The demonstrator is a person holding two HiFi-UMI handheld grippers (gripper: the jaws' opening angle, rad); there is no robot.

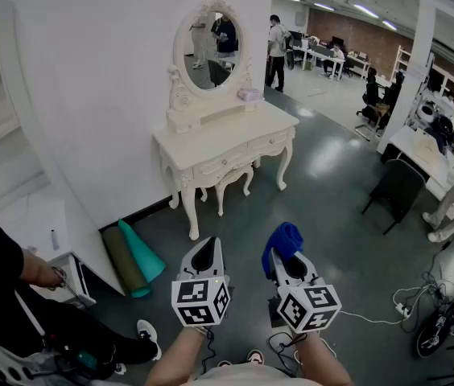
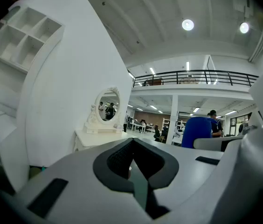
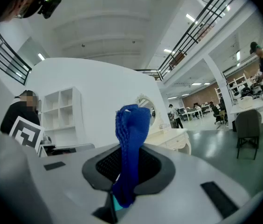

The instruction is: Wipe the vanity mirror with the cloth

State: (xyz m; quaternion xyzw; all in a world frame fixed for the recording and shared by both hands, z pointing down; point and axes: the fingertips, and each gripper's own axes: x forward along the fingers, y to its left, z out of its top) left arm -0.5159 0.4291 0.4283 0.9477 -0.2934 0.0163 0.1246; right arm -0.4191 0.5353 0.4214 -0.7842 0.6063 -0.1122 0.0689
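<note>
Blue knitted cloth (image 1: 285,240), clenched at its lower end in the jaws of the right gripper (image 1: 283,260), with the free end standing up past the tips and drooping a little toward nine o'clock. Probably soft, light and limp: no risk of slipping or breaking, but apt to bunch, so best held by a gathered end as here, leaving a loose pad free to press flat on the glass. Just beside, at nine o'clock, the left gripper (image 1: 205,254), jaws closed together on nothing. Well apart at twelve o'clock, across bare grey floor, the oval vanity mirror (image 1: 208,48) in its carved white frame, upright at the back of the white vanity bench (image 1: 271,127) against the wall. Fragile in all likelihood, and possibly free to tilt in its frame, so calling for light, even strokes. At ten o'clock of the left gripper, a teal cone (image 1: 140,252) lying on the floor by the wall. Wiping not yet begun; approach to the bench the likely step in hand.
</note>
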